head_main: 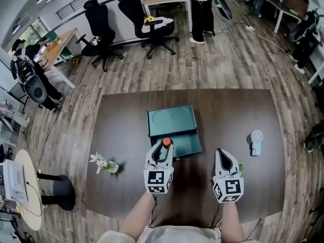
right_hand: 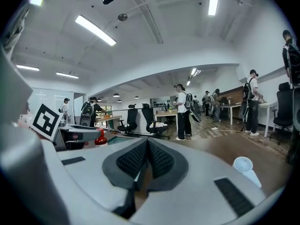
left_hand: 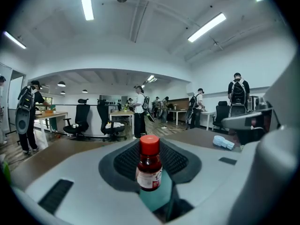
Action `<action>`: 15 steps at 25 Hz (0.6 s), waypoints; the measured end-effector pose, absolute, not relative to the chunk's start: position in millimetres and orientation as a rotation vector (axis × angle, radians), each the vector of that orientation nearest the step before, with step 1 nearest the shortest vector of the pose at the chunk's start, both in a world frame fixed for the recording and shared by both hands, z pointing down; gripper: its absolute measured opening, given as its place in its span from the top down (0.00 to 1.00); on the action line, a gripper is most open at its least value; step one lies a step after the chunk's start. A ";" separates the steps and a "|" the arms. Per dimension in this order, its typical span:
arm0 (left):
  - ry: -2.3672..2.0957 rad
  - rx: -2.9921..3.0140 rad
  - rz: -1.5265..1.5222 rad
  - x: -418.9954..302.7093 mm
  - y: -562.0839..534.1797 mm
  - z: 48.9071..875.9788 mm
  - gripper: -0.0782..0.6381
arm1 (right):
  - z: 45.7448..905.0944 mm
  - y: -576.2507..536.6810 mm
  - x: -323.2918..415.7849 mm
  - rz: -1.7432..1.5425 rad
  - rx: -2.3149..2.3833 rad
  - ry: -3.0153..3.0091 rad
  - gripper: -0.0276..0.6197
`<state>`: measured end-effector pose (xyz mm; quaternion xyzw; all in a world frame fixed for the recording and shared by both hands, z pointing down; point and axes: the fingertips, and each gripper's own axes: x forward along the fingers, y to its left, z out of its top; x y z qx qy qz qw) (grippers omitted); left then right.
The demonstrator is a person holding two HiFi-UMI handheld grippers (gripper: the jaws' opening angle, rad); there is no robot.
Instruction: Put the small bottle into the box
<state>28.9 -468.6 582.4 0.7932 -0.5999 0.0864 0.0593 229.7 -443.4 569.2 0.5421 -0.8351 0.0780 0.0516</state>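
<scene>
Left claw [head_main: 163, 151] pinching small bottle [left_hand: 150, 165], red cap up, bottle upright between the pads. Bottle is held over the near left edge of the teal box [head_main: 188, 142], which sits open mid bench [head_main: 121, 120]; teal shows just under the bottle in the left gripper view. Can't tell if the bottle touches the box. Right claw [right_hand: 147, 161] pressed together, nothing in it, off to the right of the box. Small white fan [head_main: 255, 142] lies right of it, flower sprig [head_main: 105, 163] at left, both well apart from the box.

Box [head_main: 172, 119] mid-table; fan [head_main: 255, 142] right, flower [head_main: 105, 163] left, well aside.
</scene>
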 end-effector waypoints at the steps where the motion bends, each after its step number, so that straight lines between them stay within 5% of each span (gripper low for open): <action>1: -1.795 2.402 0.278 34.5 -471.8 589.6 0.71 | 571.1 -443.6 233.2 0.245 1.657 -2.533 0.96; 15: -1.635 2.321 0.488 69.3 -503.1 657.0 0.71 | 587.1 -450.5 256.3 0.300 1.670 -2.498 0.96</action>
